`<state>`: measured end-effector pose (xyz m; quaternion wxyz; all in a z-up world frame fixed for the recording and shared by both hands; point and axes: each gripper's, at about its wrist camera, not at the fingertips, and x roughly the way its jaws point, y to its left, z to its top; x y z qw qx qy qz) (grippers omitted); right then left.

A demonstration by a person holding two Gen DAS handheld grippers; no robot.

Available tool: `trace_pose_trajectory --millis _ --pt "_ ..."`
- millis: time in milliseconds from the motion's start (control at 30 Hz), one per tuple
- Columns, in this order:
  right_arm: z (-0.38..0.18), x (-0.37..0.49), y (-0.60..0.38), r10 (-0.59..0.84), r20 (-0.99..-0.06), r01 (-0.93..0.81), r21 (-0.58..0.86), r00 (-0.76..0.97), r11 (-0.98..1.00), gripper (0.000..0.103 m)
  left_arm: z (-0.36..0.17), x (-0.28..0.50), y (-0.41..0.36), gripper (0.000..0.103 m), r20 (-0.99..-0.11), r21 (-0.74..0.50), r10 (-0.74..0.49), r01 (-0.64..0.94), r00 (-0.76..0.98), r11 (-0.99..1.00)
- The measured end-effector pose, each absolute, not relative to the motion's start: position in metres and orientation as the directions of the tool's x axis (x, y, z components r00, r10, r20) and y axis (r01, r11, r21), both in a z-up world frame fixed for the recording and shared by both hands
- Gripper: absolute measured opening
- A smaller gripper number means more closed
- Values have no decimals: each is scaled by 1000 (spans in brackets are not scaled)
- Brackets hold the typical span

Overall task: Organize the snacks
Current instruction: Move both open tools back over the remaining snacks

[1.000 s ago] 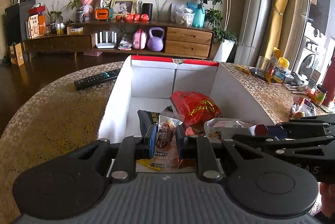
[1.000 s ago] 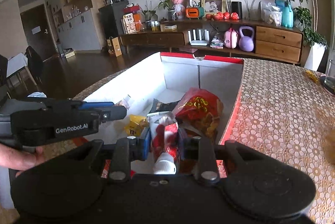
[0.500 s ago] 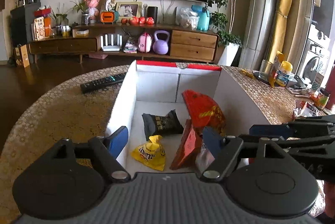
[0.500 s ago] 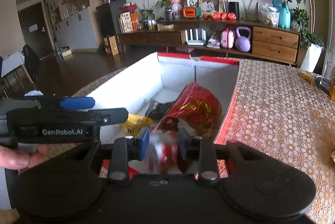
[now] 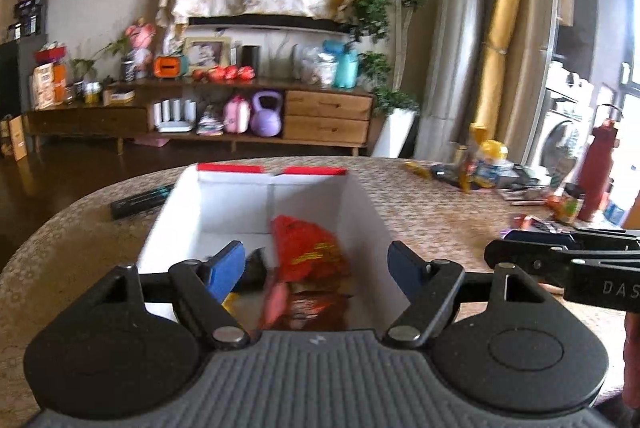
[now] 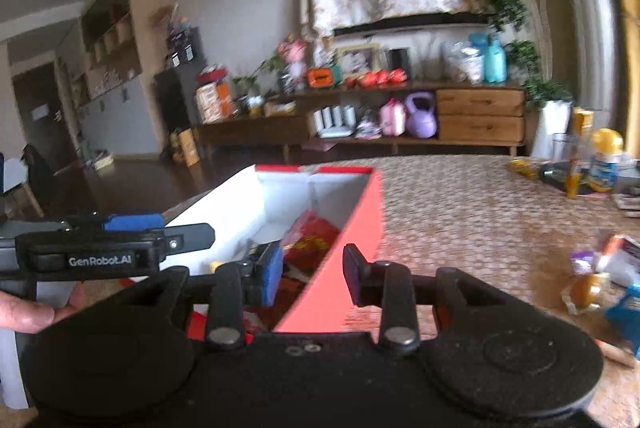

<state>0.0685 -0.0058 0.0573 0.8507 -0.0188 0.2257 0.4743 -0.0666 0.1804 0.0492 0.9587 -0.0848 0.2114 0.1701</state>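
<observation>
Snacks lie in a heap inside the white-walled box (image 5: pixel 362 212), straight ahead of and below the left gripper (image 5: pixel 318 270): a red packet (image 5: pixel 308 248) toward the far end, a dark one (image 5: pixel 256 266) behind the left pad, and a blurred pink-and-brown wrapper (image 5: pixel 298 308) nearest the jaws. A second ago each gripper pinched a packet over this box; now both are empty. The left jaws have sprung wide and stand spread with nothing between them, and the right gripper (image 6: pixel 312 274) has let its red-and-white packet go, its jaws having just been opening a little; they stand apart, straddling the box's red outer wall (image 6: pixel 340 260) in the right wrist view without any visible pressure on it. So both drops look done, and the two packets have joined the pile, though blur hides exactly which is which. Both grippers have pulled back and upward from the box, tilted gently downward, side by side, the right one's body showing at the right edge of the left view. Beyond the right jaws, well to their right on the patterned table (image 6: pixel 460 212), more loose snacks (image 6: pixel 600 272) wait, so the next reach probably goes there. A remote (image 5: pixel 140 198) lies on the table left of the box.
</observation>
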Motion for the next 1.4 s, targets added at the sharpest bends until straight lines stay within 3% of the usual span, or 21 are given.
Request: trace_pose_trajectory --millis 367,867,1200,1267,1333,1400 --pt "52 85 -83 711 -359 -692 206 604 692 36 45 -32 116 78 -446 -70 150 -202 883 977" --pt "38 91 -151 601 -340 -569 199 724 798 43 42 -10 69 78 -452 -35 70 -96 889 995" --pt "21 94 -177 546 -356 -504 209 759 838 60 33 0 55 79 -467 -20 41 -57 883 998" --pt "18 95 -180 533 -361 -490 212 765 846 67 30 2 52 79 -474 -13 36 -47 880 999" --pt "15 95 -185 521 -357 -474 217 775 853 80 27 5 47 86 -476 -3 39 -46 879 999" --pt "13 96 -189 517 -359 -468 221 777 856 80 25 7 44 87 -477 -2 39 -46 878 999"
